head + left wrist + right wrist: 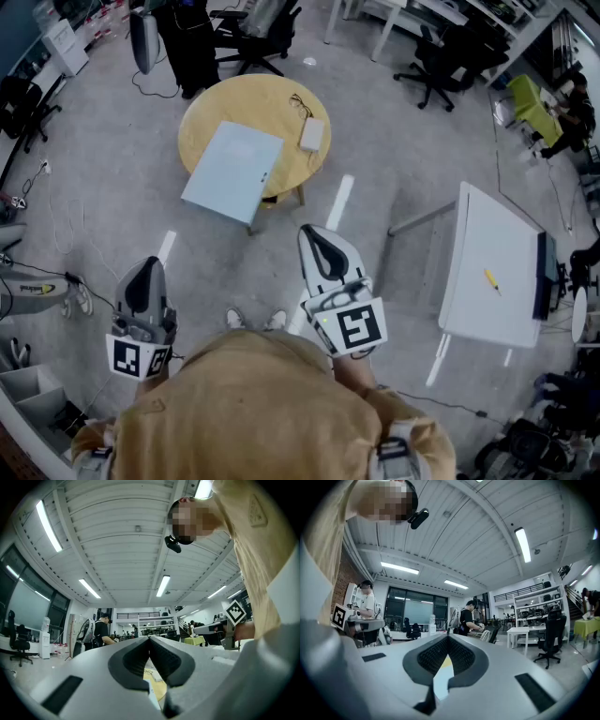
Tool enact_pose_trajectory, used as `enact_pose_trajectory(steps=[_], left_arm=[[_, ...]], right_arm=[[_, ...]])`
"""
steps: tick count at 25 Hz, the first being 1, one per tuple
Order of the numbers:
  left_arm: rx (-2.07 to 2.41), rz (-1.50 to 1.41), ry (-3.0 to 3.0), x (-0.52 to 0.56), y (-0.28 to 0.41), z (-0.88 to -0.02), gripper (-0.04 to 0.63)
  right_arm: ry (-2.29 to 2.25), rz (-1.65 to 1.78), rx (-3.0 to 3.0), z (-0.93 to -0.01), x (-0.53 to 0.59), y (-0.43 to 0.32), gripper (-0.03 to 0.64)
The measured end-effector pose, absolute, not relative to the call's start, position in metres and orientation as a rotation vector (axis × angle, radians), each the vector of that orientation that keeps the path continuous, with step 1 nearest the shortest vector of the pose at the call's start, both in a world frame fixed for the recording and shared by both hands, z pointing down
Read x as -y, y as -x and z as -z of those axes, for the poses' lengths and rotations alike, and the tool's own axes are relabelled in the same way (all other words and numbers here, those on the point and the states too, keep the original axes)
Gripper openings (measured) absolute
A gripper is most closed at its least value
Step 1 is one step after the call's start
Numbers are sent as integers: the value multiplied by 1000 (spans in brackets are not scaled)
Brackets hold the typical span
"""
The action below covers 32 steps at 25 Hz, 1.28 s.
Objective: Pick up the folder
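Blue folder (232,172), corner overhanging wooden table (211,108) edge

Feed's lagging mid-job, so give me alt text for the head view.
A pale blue folder lies on a round wooden table, its near corner overhanging the edge. The left tongs and right tongs are shut and empty, held short of the table.

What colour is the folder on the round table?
The folder is pale blue, clearest in the head view.
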State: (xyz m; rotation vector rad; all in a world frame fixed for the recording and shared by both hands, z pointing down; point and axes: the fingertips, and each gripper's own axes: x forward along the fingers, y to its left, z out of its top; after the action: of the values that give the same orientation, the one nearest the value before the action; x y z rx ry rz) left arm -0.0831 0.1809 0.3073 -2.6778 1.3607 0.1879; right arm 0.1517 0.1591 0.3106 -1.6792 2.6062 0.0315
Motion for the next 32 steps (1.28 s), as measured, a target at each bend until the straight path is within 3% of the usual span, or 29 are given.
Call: enact_pose_trajectory(steps=[24, 32], left_arm=[[-1490, -94, 2632, -194, 69, -333, 3], [-1535, -19, 2767, -139, 84, -400, 3]], right_arm=[[1553, 71, -2702, -344, -166, -172, 0], [1651, 11, -2642, -334, -133, -161, 0]])
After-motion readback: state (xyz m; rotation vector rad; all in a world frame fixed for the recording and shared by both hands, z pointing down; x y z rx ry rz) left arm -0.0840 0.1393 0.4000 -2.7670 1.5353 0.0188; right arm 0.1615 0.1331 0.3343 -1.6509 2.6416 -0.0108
